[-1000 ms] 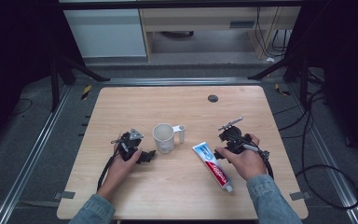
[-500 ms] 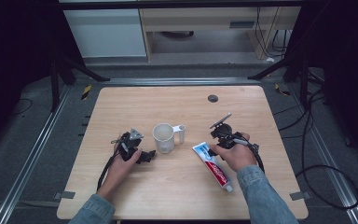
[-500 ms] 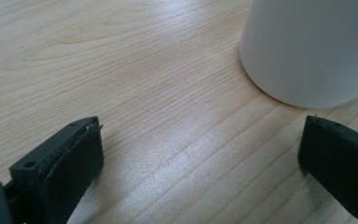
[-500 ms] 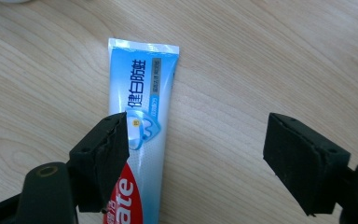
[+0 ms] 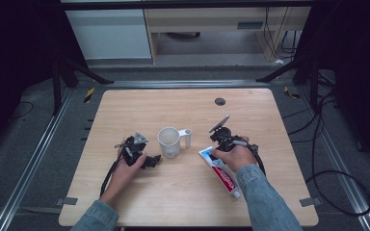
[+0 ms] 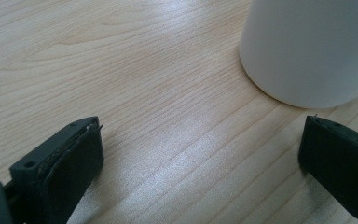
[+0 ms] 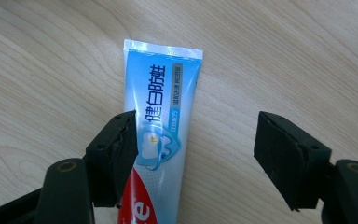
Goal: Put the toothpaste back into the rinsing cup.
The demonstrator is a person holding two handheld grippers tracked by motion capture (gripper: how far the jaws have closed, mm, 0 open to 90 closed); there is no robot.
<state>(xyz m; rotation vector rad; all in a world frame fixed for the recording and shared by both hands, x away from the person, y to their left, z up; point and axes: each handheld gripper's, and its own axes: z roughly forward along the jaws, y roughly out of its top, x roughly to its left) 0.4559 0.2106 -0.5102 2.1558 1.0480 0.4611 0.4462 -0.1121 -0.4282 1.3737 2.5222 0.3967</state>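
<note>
right tool [image 7: 193, 154] wide over toothpaste tube [image 7: 161, 126] | left tool [image 6: 200, 172] wide by cup [image 6: 312, 51] | tube soft, slippery; I'd pinch mid-body

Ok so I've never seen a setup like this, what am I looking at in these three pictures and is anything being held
A person sits at a wooden table, holding a hand-operated two-jaw gripper in each hand. One picture looks down from above; the other two come from cameras riding on the grippers, looking along their black jaws. On the table stand a white cup and a toothpaste tube lying flat. The left gripper is open beside the cup. The right gripper is open, its jaws either side of the tube. Nothing is held yet.
</note>
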